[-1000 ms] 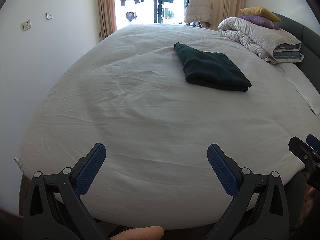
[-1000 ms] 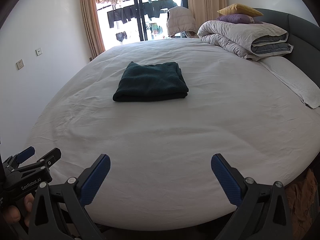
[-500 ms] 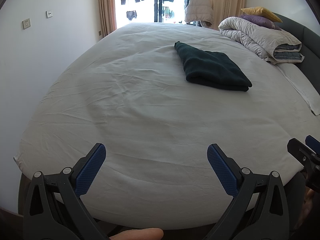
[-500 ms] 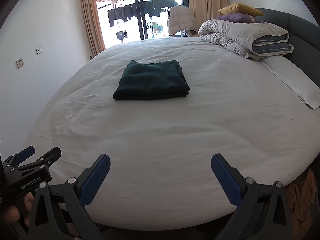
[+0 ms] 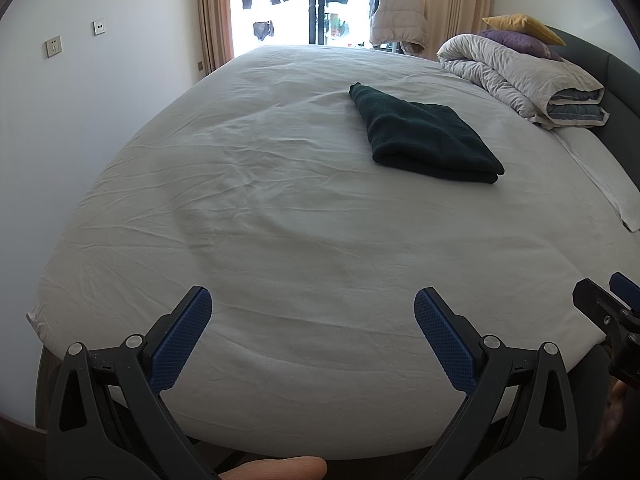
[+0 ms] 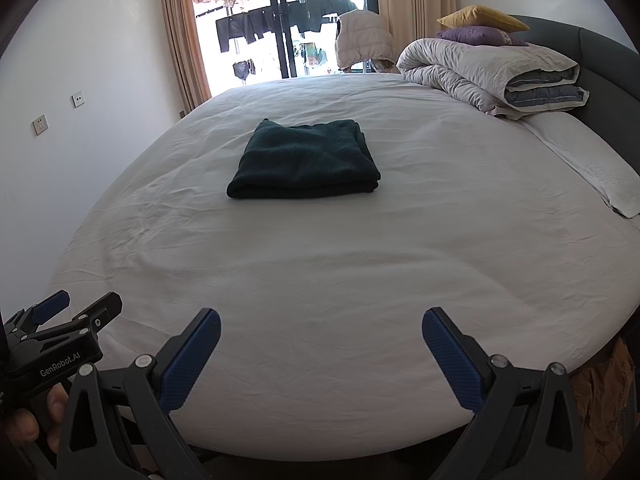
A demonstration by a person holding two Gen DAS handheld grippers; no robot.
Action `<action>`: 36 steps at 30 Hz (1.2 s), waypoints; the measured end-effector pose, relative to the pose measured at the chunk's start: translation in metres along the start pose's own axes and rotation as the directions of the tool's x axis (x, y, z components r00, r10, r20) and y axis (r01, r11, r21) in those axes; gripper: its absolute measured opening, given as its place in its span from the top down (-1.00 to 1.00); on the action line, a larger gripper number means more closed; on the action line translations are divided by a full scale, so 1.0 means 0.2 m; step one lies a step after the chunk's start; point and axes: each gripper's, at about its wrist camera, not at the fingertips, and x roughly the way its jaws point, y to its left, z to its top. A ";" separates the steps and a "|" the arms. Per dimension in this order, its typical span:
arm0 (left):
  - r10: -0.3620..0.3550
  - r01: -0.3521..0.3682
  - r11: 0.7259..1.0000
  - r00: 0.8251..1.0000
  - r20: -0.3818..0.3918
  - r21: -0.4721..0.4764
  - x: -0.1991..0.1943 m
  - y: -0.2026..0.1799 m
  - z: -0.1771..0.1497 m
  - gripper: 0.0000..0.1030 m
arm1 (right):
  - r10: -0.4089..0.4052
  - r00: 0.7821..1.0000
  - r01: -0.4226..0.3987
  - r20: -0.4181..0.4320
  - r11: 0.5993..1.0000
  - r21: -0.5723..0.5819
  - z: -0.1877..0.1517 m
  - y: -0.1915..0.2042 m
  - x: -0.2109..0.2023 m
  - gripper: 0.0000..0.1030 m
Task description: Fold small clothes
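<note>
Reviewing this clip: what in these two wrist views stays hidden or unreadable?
- Dark green folded garment: its type; folds hide it in both views.
- Right gripper: cut off by the left view's edge.
- Bed: its base, below the overhanging sheet.
- Balcony laundry: backlit, too small.

A wide bed (image 6: 360, 280) under a wrinkled white sheet is filling the room; a dark grey headboard (image 6: 600, 60) is curving along its right side; a rolled grey duvet (image 6: 480, 72) is lying against it, carrying a purple pillow (image 6: 476, 35) and a yellow pillow (image 6: 480, 16); daylight is pouring through a glass balcony door (image 6: 288, 32) between tan curtains (image 6: 180, 40); laundry (image 6: 240, 28) is hanging outside; two wall sockets (image 6: 40, 125) are sitting on the white left wall (image 6: 80, 160).
</note>
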 end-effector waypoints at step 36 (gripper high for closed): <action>0.000 0.000 1.000 1.000 -0.002 0.000 0.00 0.01 0.00 -1.00 | 0.001 1.000 -0.001 -0.005 1.000 0.001 0.00 -0.01 0.01 -1.00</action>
